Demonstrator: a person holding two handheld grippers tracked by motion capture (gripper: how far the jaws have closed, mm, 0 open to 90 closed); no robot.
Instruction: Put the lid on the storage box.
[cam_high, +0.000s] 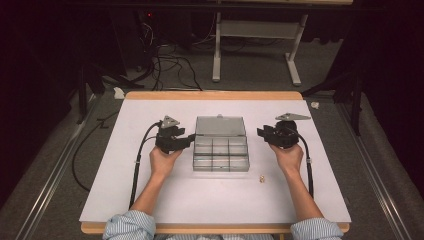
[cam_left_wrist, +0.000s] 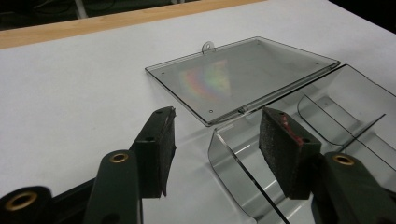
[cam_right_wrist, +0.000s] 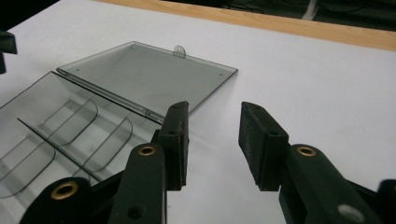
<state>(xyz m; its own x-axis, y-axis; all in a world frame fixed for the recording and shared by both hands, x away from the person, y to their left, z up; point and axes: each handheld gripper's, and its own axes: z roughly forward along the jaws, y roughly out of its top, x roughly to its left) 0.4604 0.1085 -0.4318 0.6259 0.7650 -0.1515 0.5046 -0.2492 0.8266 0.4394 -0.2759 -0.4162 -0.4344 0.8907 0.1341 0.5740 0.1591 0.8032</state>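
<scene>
Bench (cam_high: 150, 200): wooden top, edge showing at far and near sides, covered by a white sheet (cam_high: 140, 125). On the sheet: clear box (cam_high: 221, 154), centre, lid (cam_high: 220, 126) open flat toward the far edge; small bead (cam_high: 261, 178) just nearer, right of centre.

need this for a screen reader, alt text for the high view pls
A clear compartment box lies open at the middle of a white table, its lid flat behind it. The left gripper and right gripper flank it, both open and empty.
</scene>
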